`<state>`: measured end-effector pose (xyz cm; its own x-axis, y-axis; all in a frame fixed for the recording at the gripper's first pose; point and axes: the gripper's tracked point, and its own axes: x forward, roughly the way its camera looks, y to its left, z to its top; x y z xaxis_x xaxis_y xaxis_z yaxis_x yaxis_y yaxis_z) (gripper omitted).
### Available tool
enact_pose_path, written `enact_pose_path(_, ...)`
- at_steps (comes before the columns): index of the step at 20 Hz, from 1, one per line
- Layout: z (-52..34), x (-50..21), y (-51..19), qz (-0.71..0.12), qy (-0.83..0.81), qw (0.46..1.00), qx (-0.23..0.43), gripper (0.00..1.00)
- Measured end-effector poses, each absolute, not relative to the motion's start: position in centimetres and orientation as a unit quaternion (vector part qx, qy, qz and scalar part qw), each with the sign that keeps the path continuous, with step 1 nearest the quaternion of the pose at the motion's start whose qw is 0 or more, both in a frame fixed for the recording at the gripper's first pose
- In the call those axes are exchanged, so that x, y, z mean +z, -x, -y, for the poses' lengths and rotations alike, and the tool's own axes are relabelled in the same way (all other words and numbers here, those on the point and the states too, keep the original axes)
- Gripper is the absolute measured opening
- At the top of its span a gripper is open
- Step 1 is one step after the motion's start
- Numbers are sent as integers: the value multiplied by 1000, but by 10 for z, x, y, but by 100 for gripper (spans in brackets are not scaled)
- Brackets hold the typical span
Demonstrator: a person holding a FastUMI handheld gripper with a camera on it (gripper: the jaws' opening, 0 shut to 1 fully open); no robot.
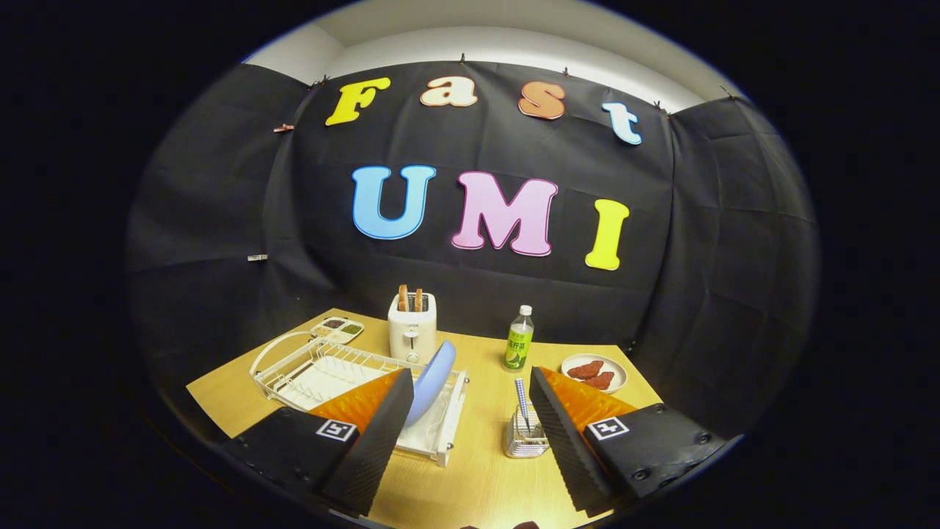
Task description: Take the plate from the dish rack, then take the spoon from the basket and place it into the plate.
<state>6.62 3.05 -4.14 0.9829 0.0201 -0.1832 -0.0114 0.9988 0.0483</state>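
A light blue plate (433, 380) stands on edge in the white wire dish rack (308, 367), at the rack's right end, just ahead of my left finger (378, 433). A spoon (522, 400) with a checked handle stands upright in a small metal wire basket (525, 439), close beside my right finger (562, 441). My gripper (470, 419) hangs above the wooden table (477, 485) with its fingers wide open and nothing between them. The plate's lower edge is hidden behind the left finger.
A white toaster (412, 329) with two bread slices stands behind the rack. A green-labelled bottle (518, 339) stands mid-table. A white dish of reddish food (593, 372) lies at the far right. A divided tray (338, 328) lies at the far left corner.
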Motion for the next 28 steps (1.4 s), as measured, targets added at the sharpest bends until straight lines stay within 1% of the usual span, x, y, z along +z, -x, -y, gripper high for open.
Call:
enact_pose_path(5,-56,-53,-122,-129,-25,991,26,98)
enact_pose_path(9,-77,-93,-153,-209,-24,977,34,98)
enact_pose_path(16,-70,-160,-203,-315,-59,947,-6,98)
enact_pose_path(18,-71,-174,-212,-335,-73,939,-12,97)
enact_pose_path(20,-72,-187,-217,-356,-87,930,-21,89)
enact_pose_path(21,-72,-193,-217,-368,-97,924,-28,76)
enact_pose_path(22,-75,-199,-215,-381,-109,918,-32,69)
enact_pose_path(23,-79,-204,-215,-392,-119,912,-34,53)
enact_pose_path(25,-85,-209,-210,-417,-133,898,-35,47)
enact_pose_path(28,-86,-205,-211,-423,-143,893,-53,37)
